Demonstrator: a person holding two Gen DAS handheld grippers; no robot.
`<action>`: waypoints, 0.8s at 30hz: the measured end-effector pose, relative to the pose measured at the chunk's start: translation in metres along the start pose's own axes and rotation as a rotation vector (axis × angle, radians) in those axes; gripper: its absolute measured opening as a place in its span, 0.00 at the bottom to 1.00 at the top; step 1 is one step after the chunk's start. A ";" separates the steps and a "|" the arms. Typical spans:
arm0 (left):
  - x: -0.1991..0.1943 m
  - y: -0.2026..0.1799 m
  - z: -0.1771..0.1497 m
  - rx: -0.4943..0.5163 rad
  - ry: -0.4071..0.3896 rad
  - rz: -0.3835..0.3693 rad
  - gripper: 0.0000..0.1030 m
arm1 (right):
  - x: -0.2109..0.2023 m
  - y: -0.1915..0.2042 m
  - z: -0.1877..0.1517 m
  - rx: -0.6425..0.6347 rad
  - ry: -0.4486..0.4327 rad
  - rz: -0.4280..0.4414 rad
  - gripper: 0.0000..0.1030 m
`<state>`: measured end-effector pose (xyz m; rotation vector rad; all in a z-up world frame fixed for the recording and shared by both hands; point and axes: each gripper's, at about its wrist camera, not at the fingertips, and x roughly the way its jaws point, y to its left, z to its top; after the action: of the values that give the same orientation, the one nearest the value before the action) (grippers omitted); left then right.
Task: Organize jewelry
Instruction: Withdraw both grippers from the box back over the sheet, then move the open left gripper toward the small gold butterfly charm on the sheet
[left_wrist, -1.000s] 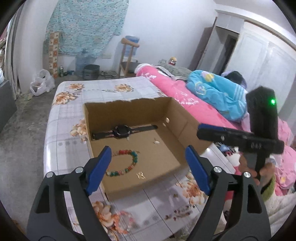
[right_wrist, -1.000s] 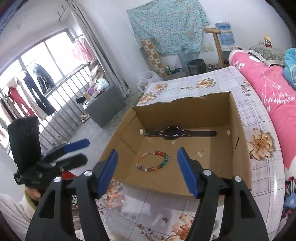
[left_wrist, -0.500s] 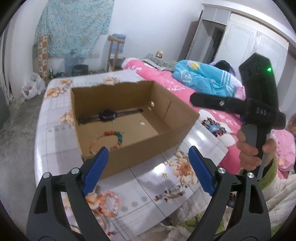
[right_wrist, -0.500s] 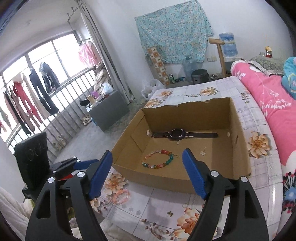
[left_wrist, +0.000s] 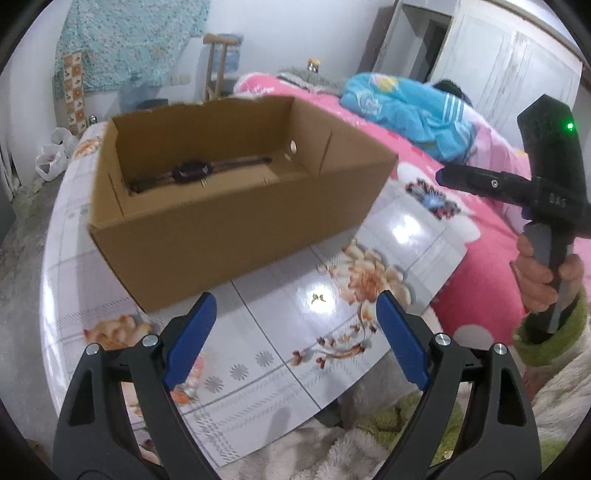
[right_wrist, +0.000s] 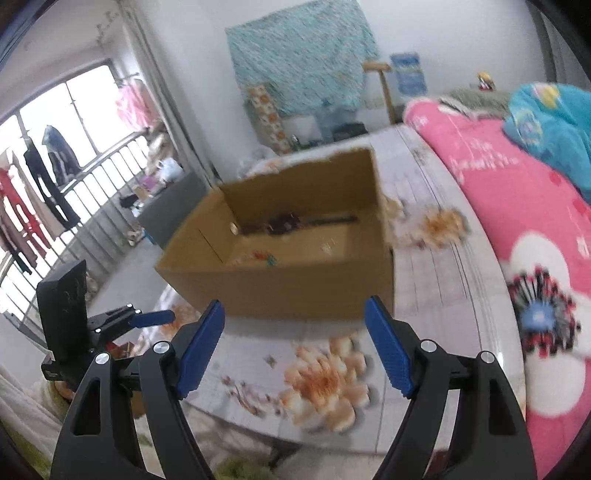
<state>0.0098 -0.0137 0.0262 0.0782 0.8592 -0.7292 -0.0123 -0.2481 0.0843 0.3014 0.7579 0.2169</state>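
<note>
An open cardboard box (left_wrist: 236, 218) (right_wrist: 295, 288) stands on the floral table (left_wrist: 280, 354). A black watch (left_wrist: 188, 171) (right_wrist: 291, 223) lies along its far wall. In the right wrist view a bit of the coloured bead bracelet (right_wrist: 266, 257) and a small pale piece (right_wrist: 327, 247) show over the near wall. My left gripper (left_wrist: 293, 314) hangs open and empty over the table in front of the box. A pinkish bracelet (left_wrist: 186, 386) lies partly hidden behind its left finger. My right gripper (right_wrist: 295, 325) is open and empty too, short of the box.
A hand (left_wrist: 543, 273) holds the right gripper (left_wrist: 443, 175) at the right; the left gripper (right_wrist: 147, 319) shows at the left. A pink bed (left_wrist: 480, 236) with a blue blanket (left_wrist: 406, 110) runs along the table. A railed window (right_wrist: 74, 184) is on the left.
Both grippers drew back from over the box toward the table's near edge and sank lower. The box's near wall now hides most of its floor. The right jaws widened.
</note>
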 end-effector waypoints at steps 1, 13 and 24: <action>0.003 -0.002 -0.002 0.007 0.009 0.003 0.82 | 0.003 -0.003 -0.007 0.012 0.021 -0.018 0.74; 0.049 -0.029 -0.017 0.133 0.114 0.089 0.82 | 0.032 -0.011 -0.071 0.079 0.157 -0.152 0.74; 0.079 -0.032 -0.016 0.120 0.213 0.184 0.82 | 0.042 0.004 -0.075 -0.073 0.141 -0.365 0.74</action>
<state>0.0137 -0.0761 -0.0333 0.3425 0.9959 -0.6053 -0.0355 -0.2176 0.0079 0.0755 0.9275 -0.0800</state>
